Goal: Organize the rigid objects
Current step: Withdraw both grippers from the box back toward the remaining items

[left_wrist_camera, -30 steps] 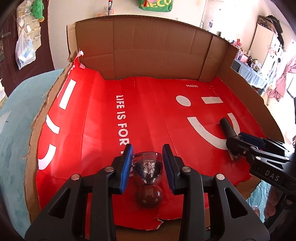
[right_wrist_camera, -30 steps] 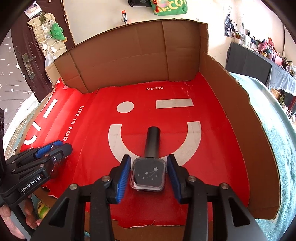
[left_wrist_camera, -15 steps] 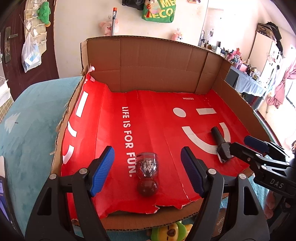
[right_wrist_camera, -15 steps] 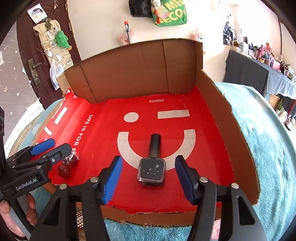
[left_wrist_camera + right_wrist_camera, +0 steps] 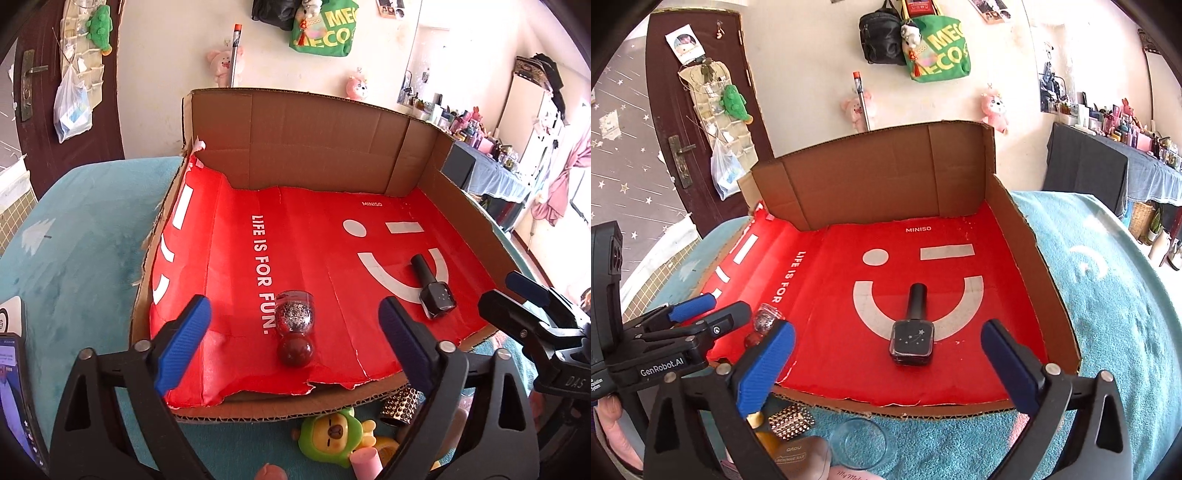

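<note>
Round glittery bottle [image 5: 295, 325] and square black bottle [image 5: 911, 341] on glossy red liner [image 5: 303, 236].

Sunlit white wall [image 5: 812, 74], dark brown door [image 5: 683, 122], green tote bag [image 5: 938, 48] hanging.

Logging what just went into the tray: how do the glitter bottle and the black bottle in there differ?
The glitter bottle is clear and rounded with a round dark-red cap pointing toward the tray's open front; the black bottle is square and opaque with a slim cylindrical black cap pointing toward the back wall. The glitter bottle lies beside the white lettering, the black bottle on the smile. Both lie flat on the red liner, free of either gripper.
</note>
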